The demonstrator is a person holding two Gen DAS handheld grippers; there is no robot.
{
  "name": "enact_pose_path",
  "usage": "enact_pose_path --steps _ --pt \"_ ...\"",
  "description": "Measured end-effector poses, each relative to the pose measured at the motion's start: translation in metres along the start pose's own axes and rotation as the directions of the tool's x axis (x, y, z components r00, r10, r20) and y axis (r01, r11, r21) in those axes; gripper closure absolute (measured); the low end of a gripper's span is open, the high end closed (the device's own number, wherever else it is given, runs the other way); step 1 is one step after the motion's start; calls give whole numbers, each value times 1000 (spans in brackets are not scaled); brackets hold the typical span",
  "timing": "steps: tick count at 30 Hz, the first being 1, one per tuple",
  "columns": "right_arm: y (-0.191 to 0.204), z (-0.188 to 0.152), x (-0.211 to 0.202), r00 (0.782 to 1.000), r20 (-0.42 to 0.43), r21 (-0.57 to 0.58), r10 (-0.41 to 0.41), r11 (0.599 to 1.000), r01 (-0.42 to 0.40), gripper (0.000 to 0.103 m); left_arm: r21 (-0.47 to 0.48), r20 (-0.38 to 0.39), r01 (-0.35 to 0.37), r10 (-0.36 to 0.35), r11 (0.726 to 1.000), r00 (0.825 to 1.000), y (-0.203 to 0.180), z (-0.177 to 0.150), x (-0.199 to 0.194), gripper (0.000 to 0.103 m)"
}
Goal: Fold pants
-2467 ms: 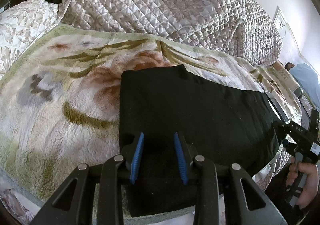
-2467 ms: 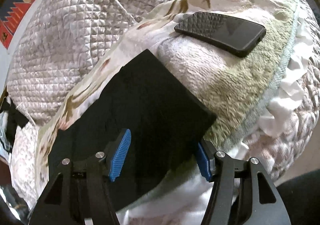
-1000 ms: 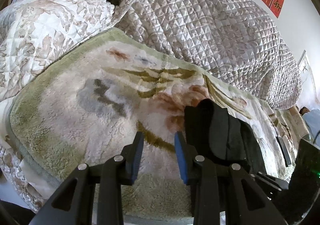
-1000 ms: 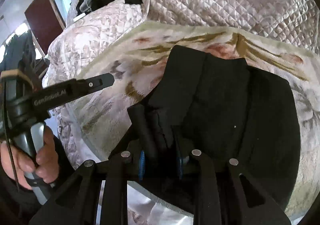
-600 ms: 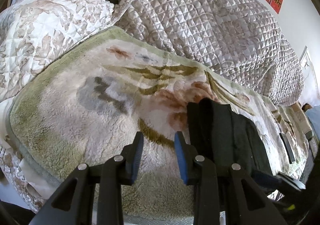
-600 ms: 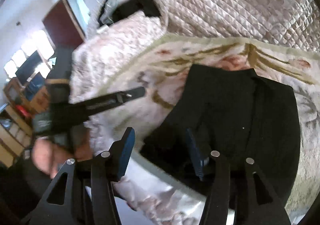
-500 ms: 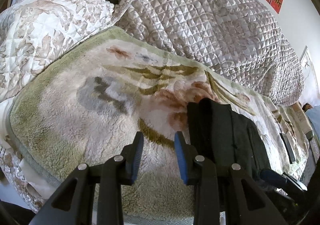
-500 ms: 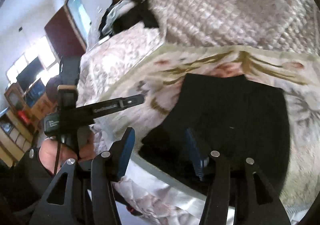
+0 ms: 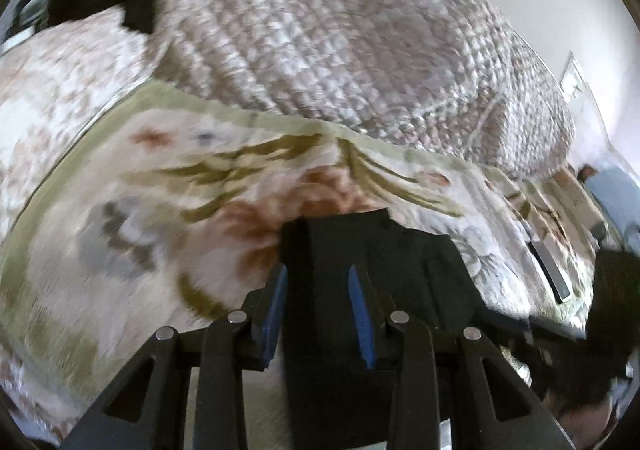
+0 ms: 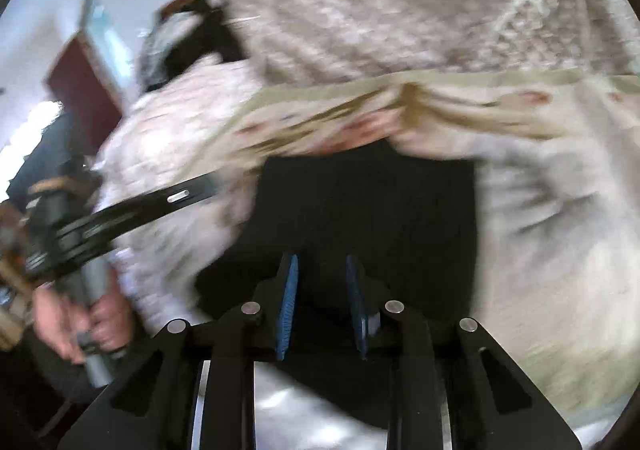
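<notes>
**Black pants lay folded on a plush blanket, a gripper poised at each near corner**

The black pants [image 9: 372,250] lay as a compact, squarish bundle on a fleecy floral blanket [image 9: 140,218] spread over a bed. Behind it rose a quilted, satiny beige bedspread [image 9: 320,50], stitched in small diamonds. A dark phone [image 9: 550,270] rested on the blanket off to the bundle's right.

The left gripper [image 9: 316,298] pointed down over the bundle's left edge. Its blue ribbed fingers [image 9: 276,306] stood partly spread with nothing pinched. The right gripper [image 10: 322,294] hung over the near edge of the pants [image 10: 372,202], its jaws closing. Dark cloth showed between the pads, but motion blur hid whether they pressed on it. A hand [image 10: 84,322] held the left tool's handle.

The fold looked nearly done; what remained seemed to be tidying. To do that well, I judged each gripper should catch every layer at its corner. Both should then draw evenly so the edges stack square. The soft knit would likely sag and slide, and the deep pile could drag it.
</notes>
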State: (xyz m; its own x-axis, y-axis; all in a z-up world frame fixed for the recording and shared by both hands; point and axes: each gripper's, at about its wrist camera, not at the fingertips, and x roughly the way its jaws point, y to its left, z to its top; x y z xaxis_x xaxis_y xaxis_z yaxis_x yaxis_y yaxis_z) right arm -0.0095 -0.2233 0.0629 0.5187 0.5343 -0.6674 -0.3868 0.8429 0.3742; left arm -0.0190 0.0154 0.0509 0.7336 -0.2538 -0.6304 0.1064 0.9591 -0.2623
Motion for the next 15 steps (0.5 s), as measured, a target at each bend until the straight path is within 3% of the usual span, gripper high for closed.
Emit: enact_pose_path --steps 4,7,10,11,12,15 --pt "-27 27 10 995 -37 8 -97 995 97 77 77 -32 16 -13 997 999 -25 19 22 67" --pt "-31 43 27 993 -53 -23 -107 994 106 77 117 -69 45 -37 992 997 -35 28 42 66" --pt "-44 51 53 988 -90 -22 -128 992 127 79 136 -117 5 11 991 993 -32 24 67 66" --pt "-51 50 61 982 -99 -27 -162 987 160 82 137 -134 -1 20 991 991 -29 20 74 66" --pt "-61 49 65 979 -100 0 -176 984 177 92 138 -143 -12 32 990 989 -25 14 79 65" --pt "-84 50 61 986 -81 107 -147 982 155 101 131 -112 -4 19 991 994 -19 6 80 62"
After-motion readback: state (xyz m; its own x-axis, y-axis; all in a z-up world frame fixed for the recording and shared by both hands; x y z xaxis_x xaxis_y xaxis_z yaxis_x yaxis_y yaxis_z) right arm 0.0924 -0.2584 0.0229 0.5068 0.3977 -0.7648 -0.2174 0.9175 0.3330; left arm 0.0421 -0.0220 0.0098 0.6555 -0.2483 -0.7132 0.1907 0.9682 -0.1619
